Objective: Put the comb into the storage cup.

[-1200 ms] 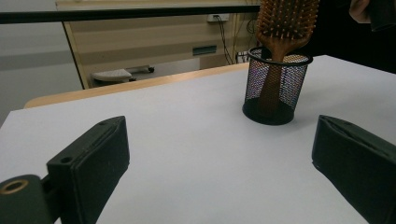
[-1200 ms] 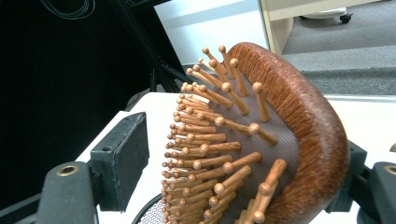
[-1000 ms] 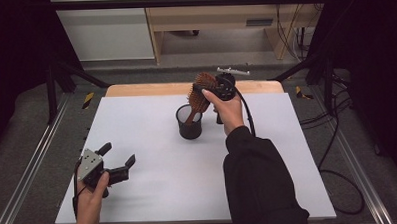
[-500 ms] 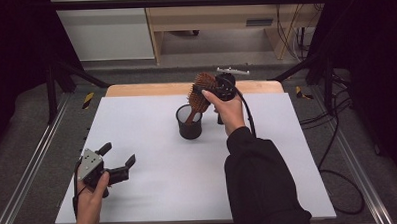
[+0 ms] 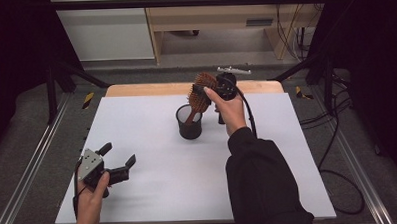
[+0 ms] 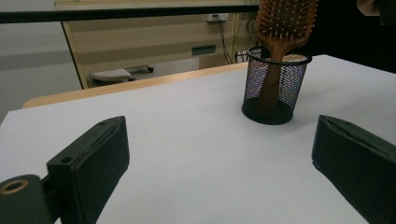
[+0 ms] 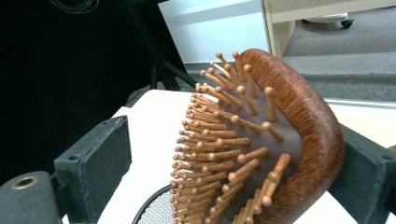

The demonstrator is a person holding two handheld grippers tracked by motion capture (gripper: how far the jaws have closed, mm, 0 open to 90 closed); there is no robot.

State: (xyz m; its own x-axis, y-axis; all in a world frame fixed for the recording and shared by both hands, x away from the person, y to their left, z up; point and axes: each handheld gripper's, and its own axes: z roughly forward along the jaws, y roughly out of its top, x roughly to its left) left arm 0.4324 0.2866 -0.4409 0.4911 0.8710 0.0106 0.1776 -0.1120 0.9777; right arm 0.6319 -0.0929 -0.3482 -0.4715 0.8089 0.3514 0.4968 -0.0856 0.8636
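Note:
A wooden paddle hairbrush (image 5: 201, 94) stands handle-down in a black mesh cup (image 5: 189, 125) at the middle back of the white table (image 5: 154, 193). My right gripper (image 5: 201, 90) is up at the brush head. Its jaws have just been opening and now stand open with the head (image 7: 280, 140) between them. The left jaw is clear of the bristles and the right jaw is close behind the wooden back. My left gripper (image 5: 120, 153) rests low at the front left, open and empty. It faces the cup (image 6: 275, 88) and brush (image 6: 285, 23).
A bare wooden strip (image 5: 150, 89) runs along the table's back edge. Metal rails (image 5: 28, 168) flank the table. The right gripper's black cable (image 5: 249, 115) trails down over the sleeve. Behind the table are the floor and a wooden bench (image 5: 208, 21).

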